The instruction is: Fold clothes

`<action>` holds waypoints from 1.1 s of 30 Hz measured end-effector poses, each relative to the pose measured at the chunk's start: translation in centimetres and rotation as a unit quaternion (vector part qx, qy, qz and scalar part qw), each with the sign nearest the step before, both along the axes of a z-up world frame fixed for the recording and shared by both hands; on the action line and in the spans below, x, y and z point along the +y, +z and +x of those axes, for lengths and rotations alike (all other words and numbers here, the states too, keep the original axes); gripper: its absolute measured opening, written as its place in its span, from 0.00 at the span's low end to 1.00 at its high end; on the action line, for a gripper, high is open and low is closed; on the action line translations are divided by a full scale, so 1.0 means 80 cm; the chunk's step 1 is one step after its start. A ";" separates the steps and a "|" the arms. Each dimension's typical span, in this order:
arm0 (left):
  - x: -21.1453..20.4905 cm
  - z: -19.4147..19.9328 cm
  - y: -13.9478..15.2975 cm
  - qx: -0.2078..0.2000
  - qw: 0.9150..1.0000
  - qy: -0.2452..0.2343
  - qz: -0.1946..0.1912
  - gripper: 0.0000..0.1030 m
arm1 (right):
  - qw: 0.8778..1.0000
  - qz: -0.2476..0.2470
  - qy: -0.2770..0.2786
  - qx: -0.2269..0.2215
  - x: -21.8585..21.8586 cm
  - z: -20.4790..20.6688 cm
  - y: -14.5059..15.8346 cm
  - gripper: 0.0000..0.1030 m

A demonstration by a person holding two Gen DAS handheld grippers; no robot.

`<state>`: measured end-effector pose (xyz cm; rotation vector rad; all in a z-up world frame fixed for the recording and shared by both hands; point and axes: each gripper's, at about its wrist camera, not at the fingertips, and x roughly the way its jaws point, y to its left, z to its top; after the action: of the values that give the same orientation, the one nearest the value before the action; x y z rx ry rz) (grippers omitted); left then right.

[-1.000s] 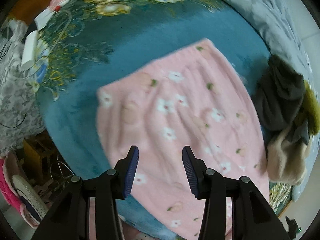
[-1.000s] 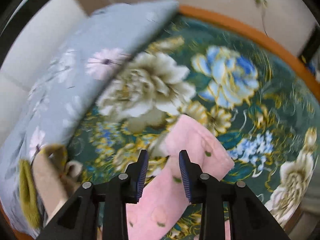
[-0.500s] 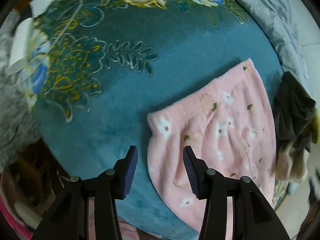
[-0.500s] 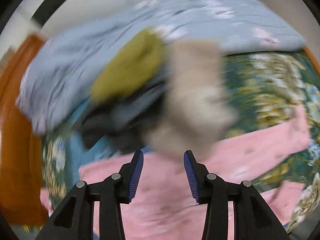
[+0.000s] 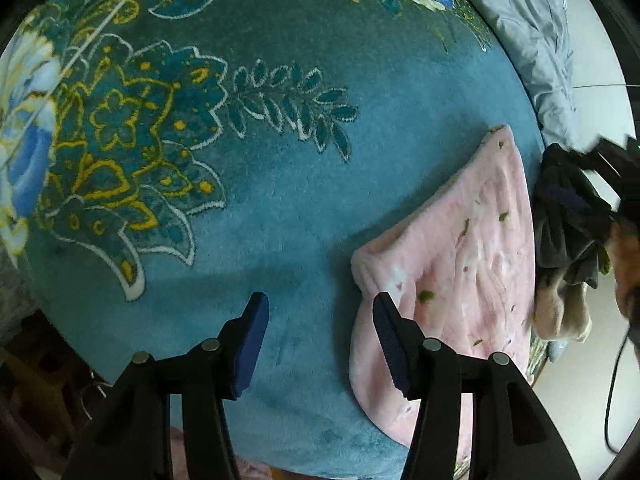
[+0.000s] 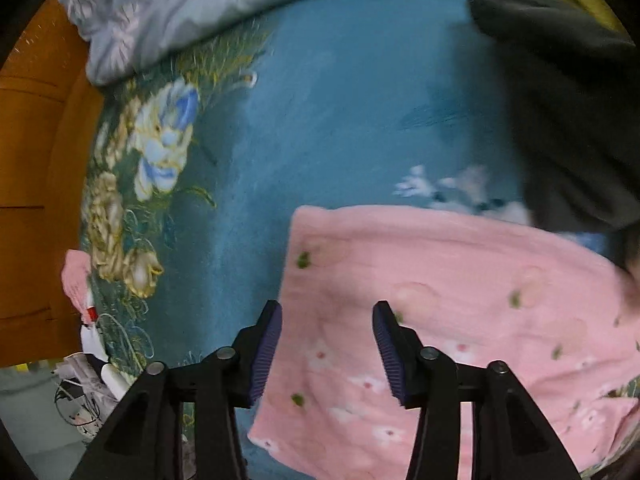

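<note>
- Blanket [image 5: 280, 184], teal with gold-outlined flower patterns, covers the bed and fills the left and middle of the left wrist view; in the right wrist view its blue and cream blossoms run down the left side.
- Left gripper [image 5: 320, 340] hangs over bare teal plush, its blue-padded jaws spread apart and holding nothing.
- The pink floral garment [image 5: 460, 272] lies flat on the blanket just right of that gripper, its near corner beside the right-hand finger [image 5: 390, 344].
- A heap of dark and beige clothes [image 5: 568, 232] sits against the garment's right edge, with a grey quilt [image 5: 532, 32] bunched beyond it at the upper right.
- In the right wrist view, a wooden bed frame [image 6: 36, 160] shows at far left.
- Right gripper [image 6: 326, 354] hovers above the pink garment's [image 6: 460, 300] left edge, jaws wide apart, empty; whether they touch the cloth cannot be told.
- A dark garment [image 6: 568, 112] lies at upper right, overlapping the pink one's far corner.
</note>
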<state>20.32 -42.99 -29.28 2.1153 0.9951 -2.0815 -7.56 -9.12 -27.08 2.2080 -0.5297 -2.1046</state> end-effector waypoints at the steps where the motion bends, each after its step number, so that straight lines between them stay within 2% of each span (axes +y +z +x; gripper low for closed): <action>1: 0.001 -0.002 -0.004 0.002 1.000 -0.003 0.006 0.54 | 1.000 0.005 -0.002 -0.007 -0.005 -0.005 -0.010 0.55; 7: 0.019 -0.020 -0.018 0.017 0.998 -0.020 0.049 0.54 | 0.999 0.032 -0.027 -0.032 -0.022 -0.030 -0.050 0.57; 10: 0.030 -0.027 -0.022 0.022 0.997 -0.022 0.073 0.54 | 0.998 0.056 -0.010 -0.029 -0.040 -0.044 -0.054 0.57; 14: 0.042 -0.034 -0.024 0.031 0.994 -0.024 0.099 0.54 | 0.994 0.097 0.040 -0.026 -0.074 -0.062 -0.058 0.57; 19: 0.059 -0.042 -0.040 0.021 0.995 -0.036 0.088 0.54 | 0.976 0.189 0.087 -0.067 -0.101 -0.073 -0.087 0.57; 26: 0.067 -0.055 -0.045 0.024 0.995 -0.048 0.082 0.52 | 0.965 0.232 0.071 -0.098 -0.087 -0.072 -0.110 0.56; 29: 0.072 -0.054 -0.046 0.026 0.995 -0.052 0.085 0.52 | 0.965 0.233 0.060 -0.102 -0.081 -0.070 -0.109 0.54; 31: 0.073 -0.052 -0.048 0.027 0.994 -0.048 0.093 0.50 | 0.966 0.232 0.053 -0.103 -0.077 -0.069 -0.108 0.47; 32: 0.073 -0.051 -0.048 0.027 0.994 -0.046 0.096 0.45 | 0.966 0.231 0.051 -0.103 -0.075 -0.068 -0.106 0.40; 33: 0.072 -0.050 -0.049 0.027 0.994 -0.043 0.100 0.42 | 0.967 0.230 0.046 -0.103 -0.073 -0.066 -0.104 0.38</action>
<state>16.33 -37.25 -33.20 2.2402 1.1861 -2.1740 -12.87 -14.94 -35.43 2.6453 0.0742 -2.1315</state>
